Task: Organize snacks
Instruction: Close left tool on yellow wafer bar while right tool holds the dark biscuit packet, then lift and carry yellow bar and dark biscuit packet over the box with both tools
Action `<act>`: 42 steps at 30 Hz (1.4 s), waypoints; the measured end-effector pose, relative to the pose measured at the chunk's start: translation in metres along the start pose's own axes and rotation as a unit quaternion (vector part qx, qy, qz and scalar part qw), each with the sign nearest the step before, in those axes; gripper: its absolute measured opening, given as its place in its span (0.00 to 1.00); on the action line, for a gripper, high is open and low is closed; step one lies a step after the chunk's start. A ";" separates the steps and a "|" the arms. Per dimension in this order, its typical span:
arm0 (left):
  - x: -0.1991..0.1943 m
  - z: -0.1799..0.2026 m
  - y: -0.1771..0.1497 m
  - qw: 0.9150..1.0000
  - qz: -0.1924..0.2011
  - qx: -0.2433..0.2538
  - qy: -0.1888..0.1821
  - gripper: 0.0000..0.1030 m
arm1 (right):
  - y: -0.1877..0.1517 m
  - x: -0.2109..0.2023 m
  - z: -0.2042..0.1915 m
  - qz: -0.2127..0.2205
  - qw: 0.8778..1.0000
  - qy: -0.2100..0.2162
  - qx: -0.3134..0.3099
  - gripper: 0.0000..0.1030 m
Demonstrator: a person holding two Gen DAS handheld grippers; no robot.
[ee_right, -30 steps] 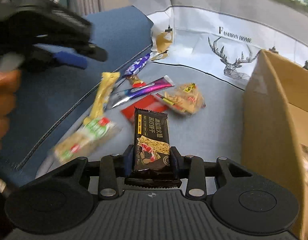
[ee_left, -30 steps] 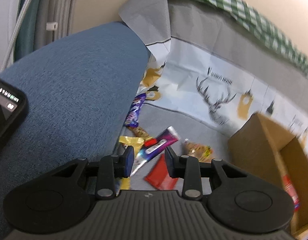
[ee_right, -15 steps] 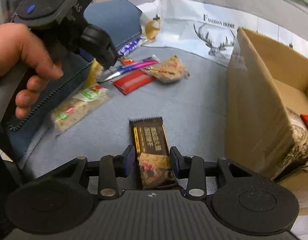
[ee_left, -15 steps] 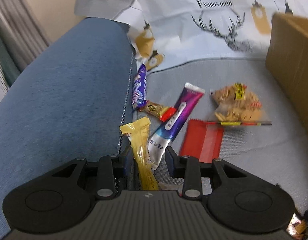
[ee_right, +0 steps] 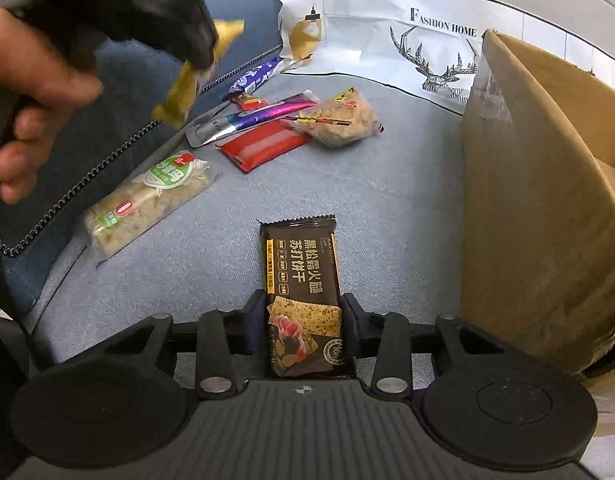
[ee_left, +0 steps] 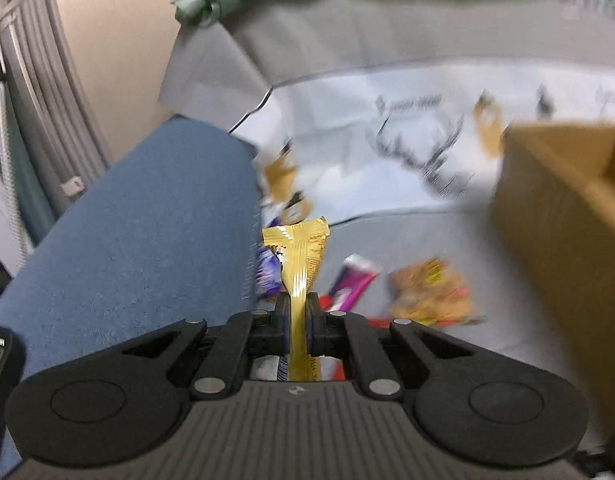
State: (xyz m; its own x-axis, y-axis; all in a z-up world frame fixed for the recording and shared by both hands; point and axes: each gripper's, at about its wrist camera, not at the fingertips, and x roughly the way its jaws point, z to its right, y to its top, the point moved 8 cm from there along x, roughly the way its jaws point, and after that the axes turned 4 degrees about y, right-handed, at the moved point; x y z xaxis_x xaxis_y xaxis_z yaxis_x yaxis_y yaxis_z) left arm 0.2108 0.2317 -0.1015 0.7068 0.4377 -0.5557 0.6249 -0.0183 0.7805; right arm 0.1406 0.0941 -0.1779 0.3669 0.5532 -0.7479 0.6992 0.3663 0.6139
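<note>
Snacks lie scattered on a grey cushion (ee_right: 387, 200) in the right wrist view. The left gripper (ee_left: 297, 320) has just closed and its jaws clamp a yellow wrapper (ee_left: 301, 256), lifted at frame centre. The right gripper (ee_right: 303, 320) straddles a dark cracker pack (ee_right: 301, 276) lying at lower centre; whether its fingers press it cannot be told. A cardboard box (ee_right: 539, 200) stands at right. A hand (ee_right: 31, 92) shows upper left.
</note>
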 end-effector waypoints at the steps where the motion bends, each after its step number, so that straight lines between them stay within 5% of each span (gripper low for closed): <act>1: -0.005 -0.004 0.001 1.000 0.001 -0.017 -0.010 0.07 | 0.000 -0.001 0.000 0.003 1.000 -0.002 0.002 0.40; 3: -0.009 -0.012 -0.001 0.997 -0.010 -0.062 -0.044 0.07 | 0.001 -0.004 0.000 0.005 1.000 0.000 0.004 0.40; 8: -0.013 -0.016 -0.010 0.975 -0.061 -0.155 -0.147 0.07 | 0.002 -0.014 0.000 0.009 1.000 0.005 0.011 0.40; 10: -0.010 -0.002 -0.022 0.960 -0.108 -0.166 -0.200 0.07 | 0.003 -0.019 0.000 0.007 1.000 0.012 0.021 0.40; 12: -0.006 0.017 -0.032 0.955 -0.148 -0.136 -0.220 0.08 | 0.002 -0.021 -0.001 0.002 1.000 0.017 0.024 0.40; 17: 0.006 0.056 -0.066 0.952 -0.229 -0.033 -0.202 0.17 | -0.010 -0.015 -0.003 -0.031 0.999 0.014 0.022 0.40; 21: 0.009 0.059 -0.070 0.951 -0.239 -0.032 -0.195 0.30 | -0.010 -0.012 -0.003 -0.031 0.999 0.017 0.027 0.44; 26: 0.012 0.058 -0.078 0.948 -0.258 -0.026 -0.187 0.30 | -0.010 -0.009 0.001 -0.032 0.999 0.018 0.038 0.48; 30: 0.010 0.066 -0.083 0.945 -0.260 0.004 -0.196 0.46 | -0.009 -0.007 -0.001 -0.032 0.999 0.015 0.033 0.50; 40: 0.005 0.042 -0.075 0.943 -0.252 -0.068 -0.206 0.46 | -0.009 -0.006 0.001 -0.031 0.999 0.012 0.034 0.50; 42: 0.005 0.044 -0.078 0.942 -0.261 -0.061 -0.204 0.37 | -0.010 -0.006 0.000 -0.031 0.999 0.011 0.032 0.52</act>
State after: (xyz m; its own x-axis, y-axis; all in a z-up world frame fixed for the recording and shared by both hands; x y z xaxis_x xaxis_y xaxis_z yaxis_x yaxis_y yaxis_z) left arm 0.1804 0.1960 -0.1781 0.3983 -0.0240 -0.9169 0.8973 0.2175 0.3841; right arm 0.1317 0.0872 -0.1795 0.3081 0.5468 -0.7785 0.7581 0.3533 0.5482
